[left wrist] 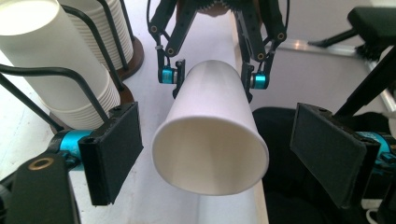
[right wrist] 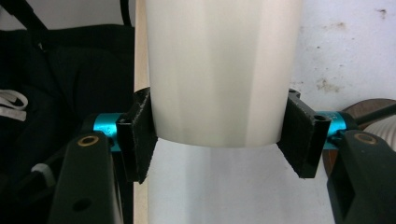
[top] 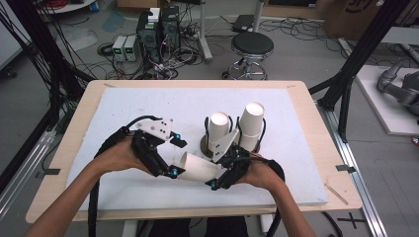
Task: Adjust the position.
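Observation:
A white paper cup [top: 197,167] lies on its side in the air over the front of the white foam board [top: 123,108]. My right gripper [top: 220,170] is shut on its narrow bottom end; in the right gripper view both pads [right wrist: 137,140] press on the cup [right wrist: 219,70]. My left gripper [top: 177,155] stands open around the cup's wide mouth [left wrist: 210,149]. Its pads [left wrist: 114,149] flank the rim with a gap on each side. Farther off in that view, the right gripper [left wrist: 210,79] holds the cup.
Two tall stacks of paper cups [top: 219,126] [top: 253,121] stand in black wire holders on brown bases just behind the grippers, close to the left jaw [left wrist: 51,60]. A thin wooden stick [top: 336,193] lies at the table's front right. A stool [top: 252,47] stands beyond the table.

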Available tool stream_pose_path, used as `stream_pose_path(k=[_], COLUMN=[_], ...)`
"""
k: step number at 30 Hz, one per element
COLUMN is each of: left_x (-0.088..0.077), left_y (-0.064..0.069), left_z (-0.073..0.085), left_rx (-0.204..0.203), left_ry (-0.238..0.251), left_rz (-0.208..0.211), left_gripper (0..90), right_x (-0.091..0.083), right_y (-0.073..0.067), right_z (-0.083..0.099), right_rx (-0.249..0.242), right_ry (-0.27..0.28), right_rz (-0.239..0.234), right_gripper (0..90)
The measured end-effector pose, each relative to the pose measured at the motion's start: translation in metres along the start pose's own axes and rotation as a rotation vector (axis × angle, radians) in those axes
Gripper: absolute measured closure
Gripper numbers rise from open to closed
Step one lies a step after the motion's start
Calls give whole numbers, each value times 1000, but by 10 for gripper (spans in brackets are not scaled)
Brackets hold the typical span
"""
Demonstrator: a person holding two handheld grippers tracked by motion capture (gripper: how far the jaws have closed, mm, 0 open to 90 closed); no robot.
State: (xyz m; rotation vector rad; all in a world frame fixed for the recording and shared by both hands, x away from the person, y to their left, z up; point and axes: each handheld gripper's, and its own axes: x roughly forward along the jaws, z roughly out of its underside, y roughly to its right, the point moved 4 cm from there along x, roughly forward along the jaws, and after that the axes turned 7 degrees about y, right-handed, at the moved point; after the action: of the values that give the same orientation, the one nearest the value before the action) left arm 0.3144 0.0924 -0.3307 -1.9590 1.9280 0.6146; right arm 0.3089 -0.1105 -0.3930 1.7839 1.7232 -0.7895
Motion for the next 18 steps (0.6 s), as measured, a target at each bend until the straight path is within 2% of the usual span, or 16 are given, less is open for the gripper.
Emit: stream_pose_path(k=[3,7,8,11,18], left_x=[-3,-8,-9,-12,-19], left_y=[-2,-4,-4,-4,-3], left_z=[5,11,12,15,27], left_rx=[-11,-18,-23,-27,-44], left_ry=[10,36,47,65,139], left_rz=[-8,-24,-30,-38,-54], left_gripper=[166,166,166,166,169], right_x=[-3,-6,-8,-9,-9], right_y=[0,0,0,0,-1], right_z=[3,4,5,5,9], right_rx=[10,18,22,26,37], right_ry=[38,63,94,123,209], right_rz=[6,12,17,14,29], right_gripper=[367,367,367,367,367])
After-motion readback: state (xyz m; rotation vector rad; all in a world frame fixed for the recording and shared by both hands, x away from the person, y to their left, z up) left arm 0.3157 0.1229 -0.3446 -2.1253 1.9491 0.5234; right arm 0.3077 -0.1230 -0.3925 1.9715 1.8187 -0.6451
